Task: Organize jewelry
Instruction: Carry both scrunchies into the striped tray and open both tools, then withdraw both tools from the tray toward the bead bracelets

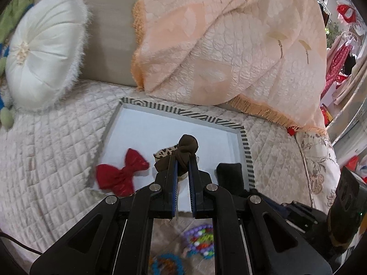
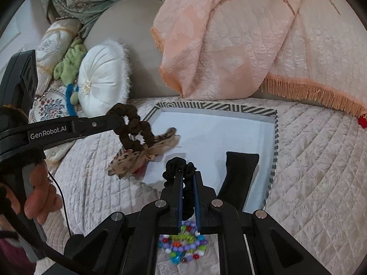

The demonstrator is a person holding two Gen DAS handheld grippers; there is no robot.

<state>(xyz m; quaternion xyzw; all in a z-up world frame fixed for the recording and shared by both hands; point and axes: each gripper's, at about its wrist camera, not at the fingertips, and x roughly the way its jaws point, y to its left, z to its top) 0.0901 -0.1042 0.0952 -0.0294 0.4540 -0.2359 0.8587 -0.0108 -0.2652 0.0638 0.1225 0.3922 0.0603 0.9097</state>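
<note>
**Both scrunchies held over the tray**

Your left gripper [image 1: 183, 160] has its fingers clenched on the dark brown fabric scrunchie [image 1: 188, 147], your right gripper [image 2: 188, 178] on the black fabric scrunchie [image 2: 181, 163]; both hang above the white striped-rim tray [image 2: 274, 137], seemingly ready for sorting beside the red satin bow [image 1: 121, 171]

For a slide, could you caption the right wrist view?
Right gripper clamps a black scrunchie over the tray.

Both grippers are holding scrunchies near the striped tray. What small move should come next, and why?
Probably lower the left gripper a little and open it over the white floor of the striped tray. It is shut on the brown scrunchie, which hangs above the tray's left edge and the leopard bow. The right gripper grips a black scrunchie.
</note>
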